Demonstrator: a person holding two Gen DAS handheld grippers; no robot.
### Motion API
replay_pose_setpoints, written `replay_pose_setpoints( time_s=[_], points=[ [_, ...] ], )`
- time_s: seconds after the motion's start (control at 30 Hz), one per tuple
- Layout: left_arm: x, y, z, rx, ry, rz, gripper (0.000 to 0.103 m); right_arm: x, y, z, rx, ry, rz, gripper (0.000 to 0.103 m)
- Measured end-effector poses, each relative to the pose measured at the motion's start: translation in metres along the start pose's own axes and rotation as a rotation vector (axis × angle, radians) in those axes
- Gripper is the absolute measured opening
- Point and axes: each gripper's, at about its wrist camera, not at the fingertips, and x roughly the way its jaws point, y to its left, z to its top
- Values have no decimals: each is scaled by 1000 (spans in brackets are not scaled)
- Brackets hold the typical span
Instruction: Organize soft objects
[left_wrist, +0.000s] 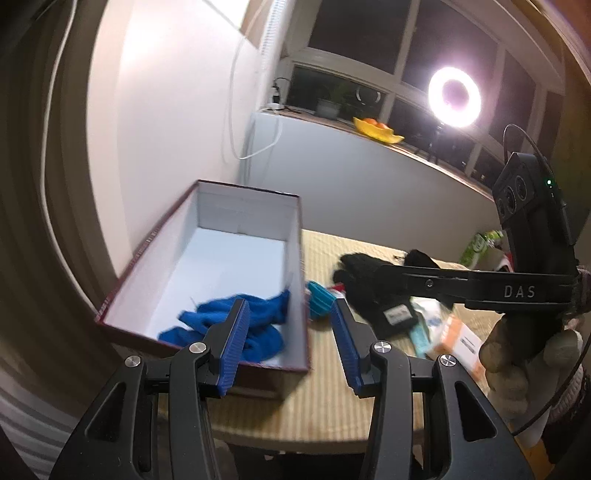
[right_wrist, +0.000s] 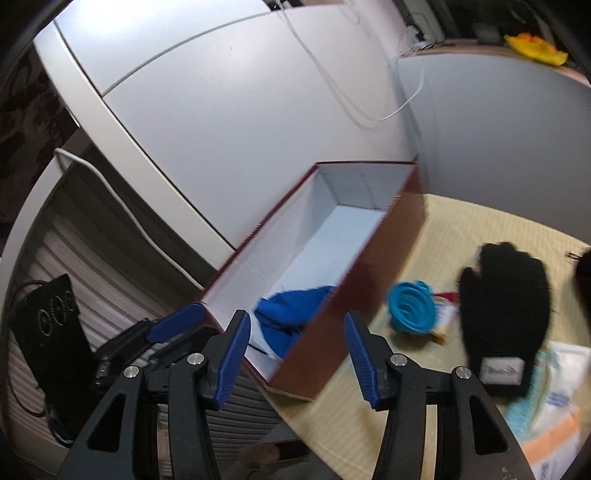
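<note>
Box (left_wrist: 207, 280): open, maroon outside, white inside, on the bench (left_wrist: 332, 398) by the wall.
Blue cloth (left_wrist: 236, 321): bunched in the near end of the box, a fold riding up the right wall.
Black glove (right_wrist: 506, 314): flat on the bench, right of the box, cuff label toward the camera; part of a second dark item shows at the right edge.
Other items: a teal ribbed thing (right_wrist: 412, 306) between box and glove; paper packets (right_wrist: 550, 413) under and beside the glove's cuff.
Left gripper (left_wrist: 290, 332): jaws parted, nothing between them, over the box's near right corner.
Right gripper (right_wrist: 295, 347): jaws released and empty, above the box's near wall.
Likely next: the glove, still outside the box.
Risk: the packets lie against the cuff, so a low grab could pinch paper along with the knit.
Risk: a jaw clipping the light box wall could push it across the bench.
Risk: gripped by one edge, the limp glove may drape over the rim, not drop in.
</note>
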Motion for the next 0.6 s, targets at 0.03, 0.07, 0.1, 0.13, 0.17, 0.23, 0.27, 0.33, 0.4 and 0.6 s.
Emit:
replay_pose_setpoints(
  time_s=[0.03, 0.07, 0.1, 0.13, 0.17, 0.23, 0.27, 0.33, 0.4, 0.6],
  points=[
    [-2, -5, -3, 6, 1, -6, 45, -7, -2, -6, -4, -9, -26, 51],
    [-4, -11, -6, 13, 1, -10, 45, -12, -4, -10, -8, -14, -48, 53],
    [-5, -16, -9, 20, 2, -14, 45, -19, -7, -16, -15, -25, -92, 54],
    [-6, -20, -11, 25, 2, -16, 46, -25, -8, -21, -20, -31, -115, 54],
    [-7, -27, -14, 33, 4, -18, 46, -29, -10, -26, -26, -37, -143, 55],
    [-8, -38, -20, 46, 7, -19, 46, -42, -17, -40, -30, -51, -216, 59],
    [-7, -44, -23, 55, 11, -19, 46, -49, -20, -47, -30, -60, -241, 61],
    [-4, -57, -29, 74, 24, -41, 46, -60, -24, -58, -32, -73, -291, 63],
    [-2, -67, -35, 80, 37, -58, 46, -75, -29, -71, -34, -97, -357, 69],
    [10, -101, -54, 108, 86, -114, 46, -115, -37, -100, -43, -172, -480, 73]
  ],
)
